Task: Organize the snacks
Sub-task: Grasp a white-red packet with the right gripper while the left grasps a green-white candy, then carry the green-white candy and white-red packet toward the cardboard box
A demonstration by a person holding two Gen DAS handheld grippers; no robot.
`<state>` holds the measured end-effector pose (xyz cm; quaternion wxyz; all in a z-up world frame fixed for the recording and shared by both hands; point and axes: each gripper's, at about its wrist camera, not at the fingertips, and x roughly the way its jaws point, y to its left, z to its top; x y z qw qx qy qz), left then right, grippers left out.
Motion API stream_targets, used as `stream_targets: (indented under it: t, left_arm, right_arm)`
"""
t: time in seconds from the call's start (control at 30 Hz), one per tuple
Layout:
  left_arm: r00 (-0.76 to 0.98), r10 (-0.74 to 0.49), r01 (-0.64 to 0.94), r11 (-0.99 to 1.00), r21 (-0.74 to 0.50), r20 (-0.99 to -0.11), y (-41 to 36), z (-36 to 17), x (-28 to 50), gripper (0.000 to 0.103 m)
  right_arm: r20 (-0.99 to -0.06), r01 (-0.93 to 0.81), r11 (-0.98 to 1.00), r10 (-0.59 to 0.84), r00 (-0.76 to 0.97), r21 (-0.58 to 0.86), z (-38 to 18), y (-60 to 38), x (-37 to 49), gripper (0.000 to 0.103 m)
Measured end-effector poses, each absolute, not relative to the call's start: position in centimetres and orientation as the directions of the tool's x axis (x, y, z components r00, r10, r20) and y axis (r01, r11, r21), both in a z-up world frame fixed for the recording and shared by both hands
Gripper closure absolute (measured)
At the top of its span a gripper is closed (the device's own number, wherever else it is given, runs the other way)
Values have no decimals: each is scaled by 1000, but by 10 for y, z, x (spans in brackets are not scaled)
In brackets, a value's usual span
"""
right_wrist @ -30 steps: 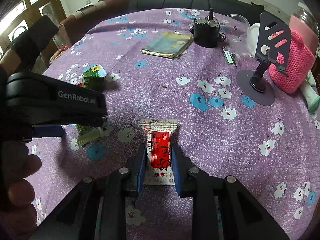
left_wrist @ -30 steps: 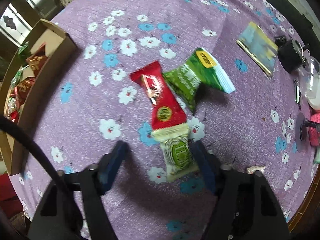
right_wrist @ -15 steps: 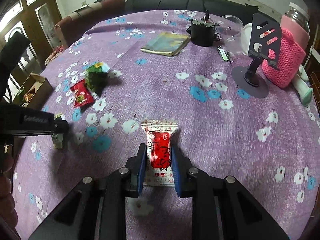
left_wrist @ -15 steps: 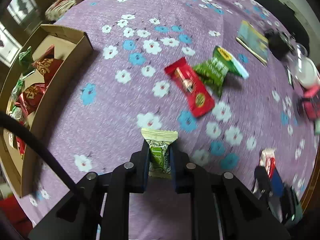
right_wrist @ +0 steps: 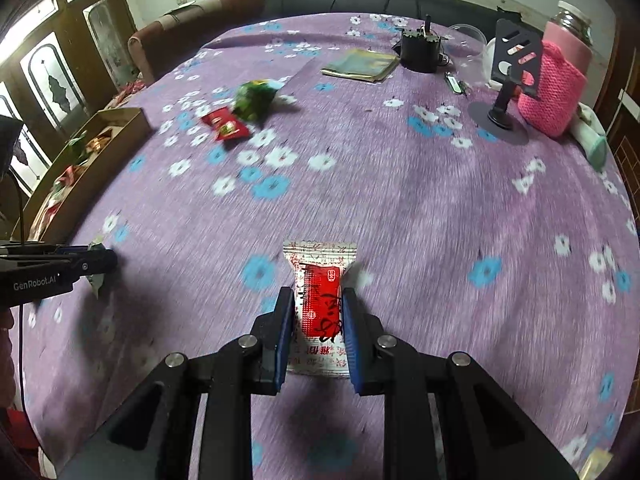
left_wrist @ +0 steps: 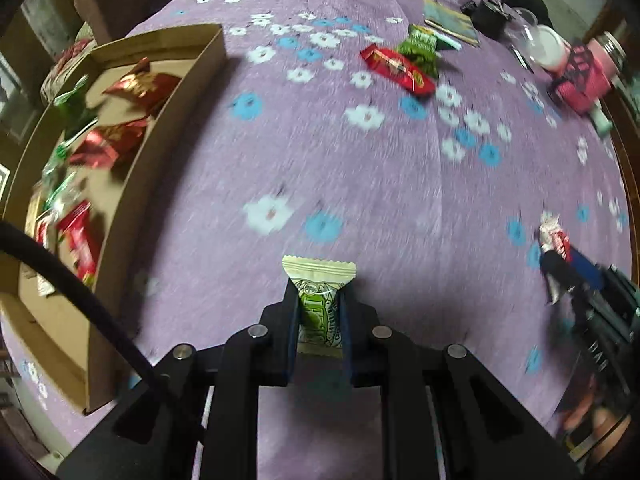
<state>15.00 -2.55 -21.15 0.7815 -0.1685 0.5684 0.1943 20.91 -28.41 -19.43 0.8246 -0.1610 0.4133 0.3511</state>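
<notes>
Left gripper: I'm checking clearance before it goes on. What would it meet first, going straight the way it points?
Probably bare purple tablecloth just beyond the green snack that the left gripper holds; the cardboard box sits off to its left.

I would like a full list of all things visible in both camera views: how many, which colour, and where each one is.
tablecloth: 1, purple with white and blue flowers, over the table
box: 1, brown cardboard, at the cloth's left edge, holds red and green snacks
red snack: 1, red, lying on the cloth beside the green bag
green bag: 1, green, beside the red snack
booklet: 1, yellowish, far side of the table
black device: 1, black, next to the booklet
phone stand: 1, dark grey, far right
jar: 1, in a pink knitted sleeve, behind the stand
green candy: 1, green and cream, in the left gripper
red packet: 1, white and red, in the right gripper
left gripper: 1, black, shut on the green candy
right gripper: 1, black, shut on the red packet
</notes>
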Motion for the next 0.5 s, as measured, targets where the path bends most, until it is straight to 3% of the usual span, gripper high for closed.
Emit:
stream_targets:
  t: [0.23,0.5]
  left_arm:
    - [307,77,-417,907,-62,-948,-32,-208,114,83]
    - [343,-38,-377,910,-175,-939,-14,-198,55,84]
  right_arm:
    - [-796,-696,717,439,418,30,-192,-292,172,80]
    - [-795,-686,723,462,392,82,-192,-291,132,80]
